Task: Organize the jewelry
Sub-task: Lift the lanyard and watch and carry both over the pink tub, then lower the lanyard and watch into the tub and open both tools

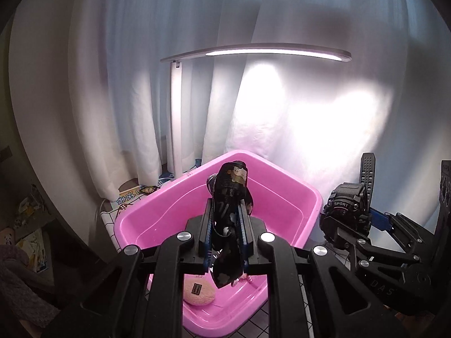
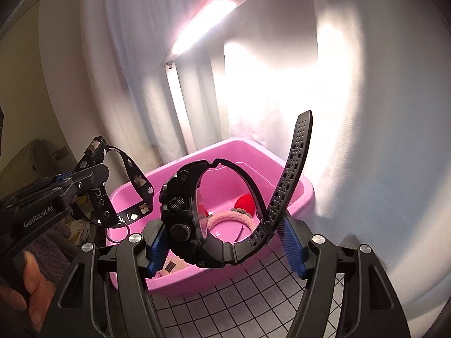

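While the right gripper (image 2: 225,242) clamps it, the watch (image 1: 345,211) reads "SPORT".

Both wrist cams, close: pink bin (image 1: 296,194)

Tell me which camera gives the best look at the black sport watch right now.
The right wrist view: the watch fills the centre, held in the right claw, showing case, buttons and both perforated straps over the pink tub. The left wrist view catches it only at the right edge, small, showing the SPORT lettering.
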